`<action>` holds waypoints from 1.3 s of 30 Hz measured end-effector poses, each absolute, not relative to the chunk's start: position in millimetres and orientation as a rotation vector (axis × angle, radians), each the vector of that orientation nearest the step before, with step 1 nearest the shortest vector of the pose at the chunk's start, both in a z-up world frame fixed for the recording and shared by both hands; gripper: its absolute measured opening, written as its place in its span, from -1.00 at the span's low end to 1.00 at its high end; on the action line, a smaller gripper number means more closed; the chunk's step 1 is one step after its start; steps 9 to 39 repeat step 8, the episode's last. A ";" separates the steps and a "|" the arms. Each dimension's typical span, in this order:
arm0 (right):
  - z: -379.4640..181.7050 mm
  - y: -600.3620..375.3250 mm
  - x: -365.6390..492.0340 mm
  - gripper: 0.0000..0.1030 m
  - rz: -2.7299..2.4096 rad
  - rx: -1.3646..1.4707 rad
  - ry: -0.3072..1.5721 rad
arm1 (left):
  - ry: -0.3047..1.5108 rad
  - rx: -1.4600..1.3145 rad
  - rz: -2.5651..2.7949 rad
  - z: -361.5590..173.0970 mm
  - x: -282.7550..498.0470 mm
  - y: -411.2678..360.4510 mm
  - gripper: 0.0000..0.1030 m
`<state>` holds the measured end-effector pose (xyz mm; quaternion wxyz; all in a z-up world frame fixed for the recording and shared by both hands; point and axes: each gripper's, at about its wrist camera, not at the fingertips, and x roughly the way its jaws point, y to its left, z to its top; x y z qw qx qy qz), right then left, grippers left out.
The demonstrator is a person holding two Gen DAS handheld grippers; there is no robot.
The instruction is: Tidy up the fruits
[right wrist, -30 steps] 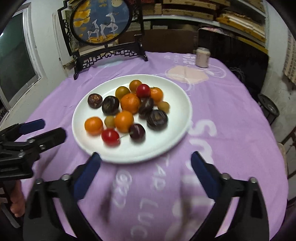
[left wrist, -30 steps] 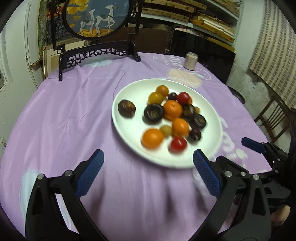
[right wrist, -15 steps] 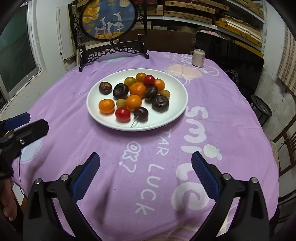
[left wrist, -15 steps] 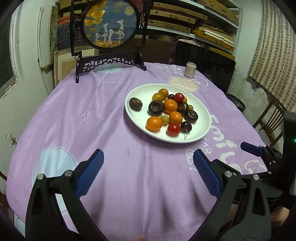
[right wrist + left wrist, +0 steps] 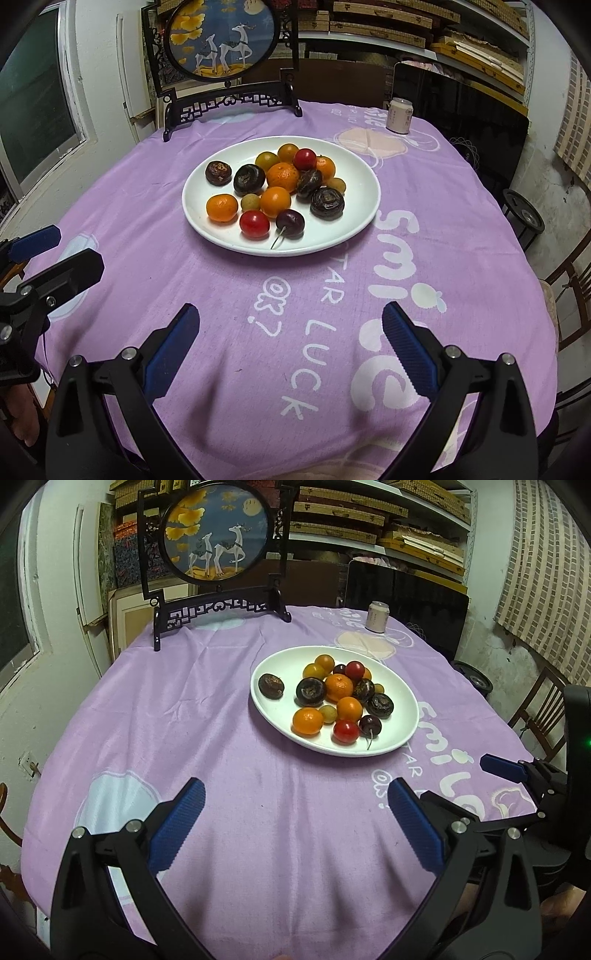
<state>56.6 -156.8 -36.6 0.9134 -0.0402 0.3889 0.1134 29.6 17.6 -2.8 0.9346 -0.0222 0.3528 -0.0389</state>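
A white plate (image 5: 404, 701) (image 5: 358, 181) on the purple tablecloth holds several fruits: orange tangerines (image 5: 307, 721) (image 5: 221, 208), red tomatoes (image 5: 345, 731) (image 5: 254, 223), dark passion fruits (image 5: 310, 692) (image 5: 327, 203) and a cherry with a stem (image 5: 290, 223). My left gripper (image 5: 293, 827) is open and empty, low over the cloth well short of the plate. My right gripper (image 5: 291, 349) is open and empty, also short of the plate. The right gripper shows at the right edge of the left wrist view (image 5: 517, 771); the left gripper shows at the left edge of the right wrist view (image 5: 44, 258).
A round deer picture on a black carved stand (image 5: 218, 554) (image 5: 225, 48) stands at the table's far edge. A small can (image 5: 377, 616) (image 5: 399, 115) stands far right. A wooden chair (image 5: 539, 709) is to the right of the table. Shelves fill the back wall.
Both grippers have pulled back and up from the plate, which now looks smaller and farther. Both stay open and empty.
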 end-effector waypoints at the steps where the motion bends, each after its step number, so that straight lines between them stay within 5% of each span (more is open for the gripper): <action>1: -37.0 -156.6 56.6 0.93 0.234 -0.081 0.803 | 0.723 -0.045 -0.079 -3.0 29.9 17.2 0.96; 39: -38.0 -157.4 56.9 0.93 0.235 -0.076 0.806 | 0.736 -0.048 -0.072 -5.3 32.4 17.0 0.96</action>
